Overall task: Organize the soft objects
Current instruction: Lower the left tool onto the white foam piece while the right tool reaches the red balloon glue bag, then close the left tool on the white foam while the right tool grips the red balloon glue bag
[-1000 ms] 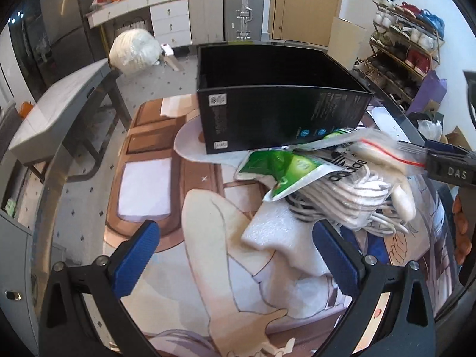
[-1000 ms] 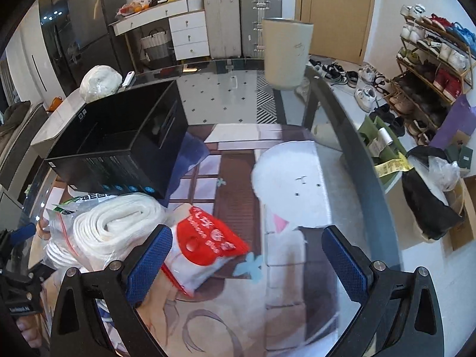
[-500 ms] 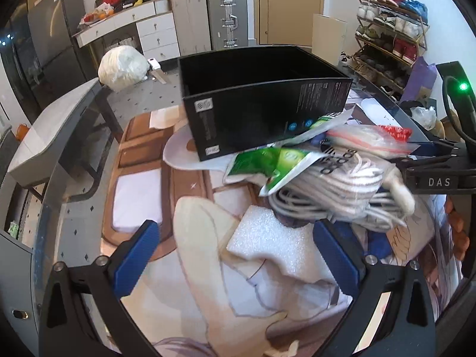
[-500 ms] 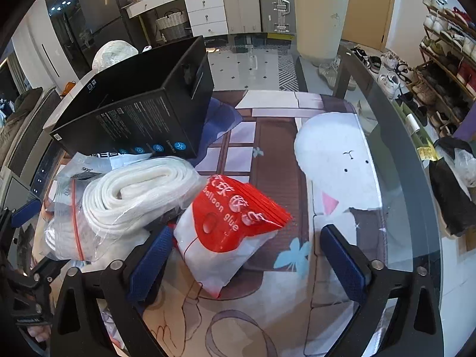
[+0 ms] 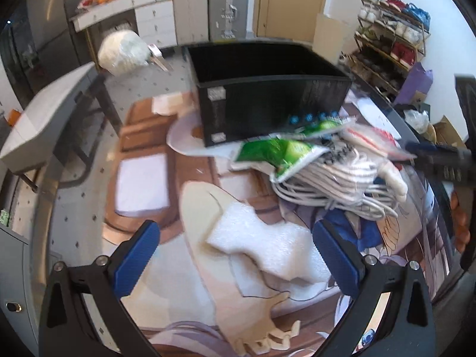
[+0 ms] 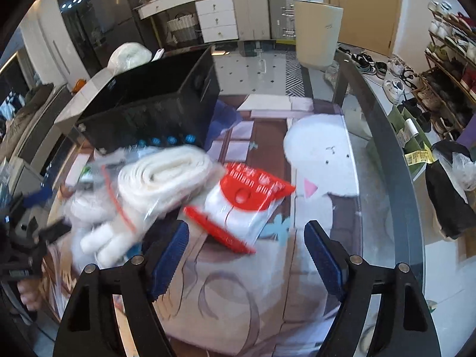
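A black open box (image 5: 267, 89) stands on the glass table; it also shows in the right wrist view (image 6: 148, 101). In front of it lies a pile of soft items: a green packet (image 5: 279, 151), a clear bag of white rope (image 5: 336, 184), and a white foam piece (image 5: 267, 244). The right wrist view shows the clear bag with a white roll (image 6: 160, 178) and a red-topped packet (image 6: 244, 202). My left gripper (image 5: 238, 258) is open, just before the foam piece. My right gripper (image 6: 245, 250) is open, close to the red-topped packet.
The table carries a printed mat (image 6: 315, 160) under glass. A grey bench (image 5: 44, 119) stands left of the table. A beige bin (image 6: 318, 32), a shoe rack (image 5: 389, 41) and bags (image 6: 446, 190) lie beyond the table's right edge.
Both grippers have moved closer to the pile. The right gripper's jaws have narrowed and now flank the near end of the red-topped packet. The left gripper stays open.
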A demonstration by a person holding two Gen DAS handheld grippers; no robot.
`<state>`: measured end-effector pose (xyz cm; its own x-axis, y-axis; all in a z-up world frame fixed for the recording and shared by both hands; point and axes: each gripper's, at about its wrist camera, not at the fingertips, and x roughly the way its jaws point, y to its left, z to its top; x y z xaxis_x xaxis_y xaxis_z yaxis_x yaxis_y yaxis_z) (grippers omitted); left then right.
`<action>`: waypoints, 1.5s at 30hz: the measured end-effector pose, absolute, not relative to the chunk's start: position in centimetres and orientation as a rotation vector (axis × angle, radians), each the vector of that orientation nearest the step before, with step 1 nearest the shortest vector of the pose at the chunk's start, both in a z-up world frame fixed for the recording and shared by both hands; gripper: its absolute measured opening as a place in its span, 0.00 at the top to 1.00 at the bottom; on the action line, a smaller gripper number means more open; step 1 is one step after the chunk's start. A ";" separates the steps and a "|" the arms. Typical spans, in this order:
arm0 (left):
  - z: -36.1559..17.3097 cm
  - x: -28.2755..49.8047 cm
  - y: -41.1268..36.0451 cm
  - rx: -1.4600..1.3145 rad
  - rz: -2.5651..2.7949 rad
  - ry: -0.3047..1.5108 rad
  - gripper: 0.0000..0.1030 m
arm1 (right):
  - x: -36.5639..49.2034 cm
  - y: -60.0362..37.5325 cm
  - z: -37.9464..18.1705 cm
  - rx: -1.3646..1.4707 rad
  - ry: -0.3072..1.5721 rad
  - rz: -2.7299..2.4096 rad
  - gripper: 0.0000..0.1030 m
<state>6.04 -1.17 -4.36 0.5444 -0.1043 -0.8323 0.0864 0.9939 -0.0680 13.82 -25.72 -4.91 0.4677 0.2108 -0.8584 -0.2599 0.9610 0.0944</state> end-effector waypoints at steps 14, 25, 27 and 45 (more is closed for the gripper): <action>-5.8 5.8 -3.7 0.072 -0.174 1.060 0.00 | 15.9 -23.7 -6.0 -0.033 1.071 0.343 0.35; -4.6 4.9 -1.2 0.052 -0.173 1.016 0.00 | 12.5 -24.6 -4.8 -0.138 1.050 0.374 0.22; -4.6 5.2 -1.5 0.048 -0.175 1.013 0.00 | 12.8 -24.4 -4.5 -0.120 1.028 0.363 0.20; -4.9 5.3 -2.4 0.064 -0.274 1.048 0.59 | 10.4 -21.1 -5.7 -0.230 1.070 0.474 0.57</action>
<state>5.26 -2.42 -4.88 0.4686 -0.1926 -0.8622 0.2534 0.9642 -0.0777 10.45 -21.14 -5.67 0.3927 0.2605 -0.8820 -0.4784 0.8770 0.0461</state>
